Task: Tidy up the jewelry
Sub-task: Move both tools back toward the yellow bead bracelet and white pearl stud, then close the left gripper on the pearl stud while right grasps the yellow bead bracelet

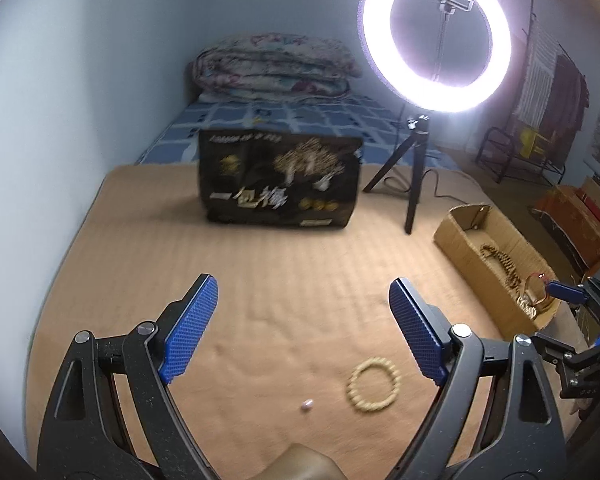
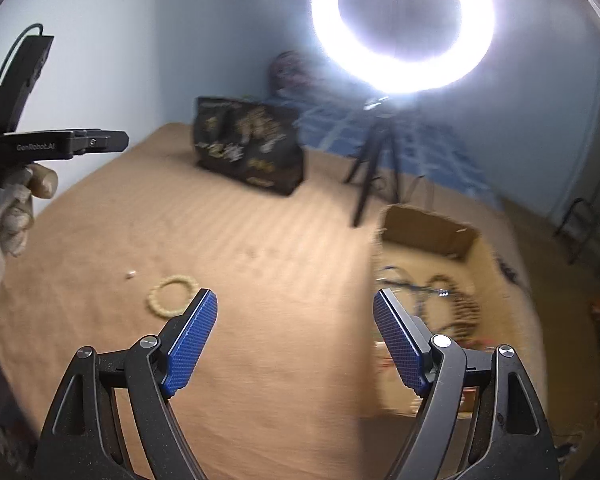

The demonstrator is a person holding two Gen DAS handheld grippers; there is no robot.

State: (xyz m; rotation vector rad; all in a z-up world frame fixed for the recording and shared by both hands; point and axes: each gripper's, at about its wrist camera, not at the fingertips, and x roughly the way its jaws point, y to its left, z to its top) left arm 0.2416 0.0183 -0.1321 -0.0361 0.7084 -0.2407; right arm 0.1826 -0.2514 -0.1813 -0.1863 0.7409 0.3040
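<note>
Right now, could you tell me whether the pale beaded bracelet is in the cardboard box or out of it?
Out. The bracelet lies flat on the tan mat, apart from the cardboard box, which holds other beads.

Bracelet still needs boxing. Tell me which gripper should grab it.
Left, probably. The left gripper stands open with the beaded bracelet lying just below its fingers; the right gripper is open nearer the cardboard box.

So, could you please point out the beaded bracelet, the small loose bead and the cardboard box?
beaded bracelet (image 1: 374,386): left wrist view, right side of its bead ring.
small loose bead (image 1: 307,405): left wrist view, its middle.
cardboard box (image 1: 466,240): left wrist view, near wall.
</note>
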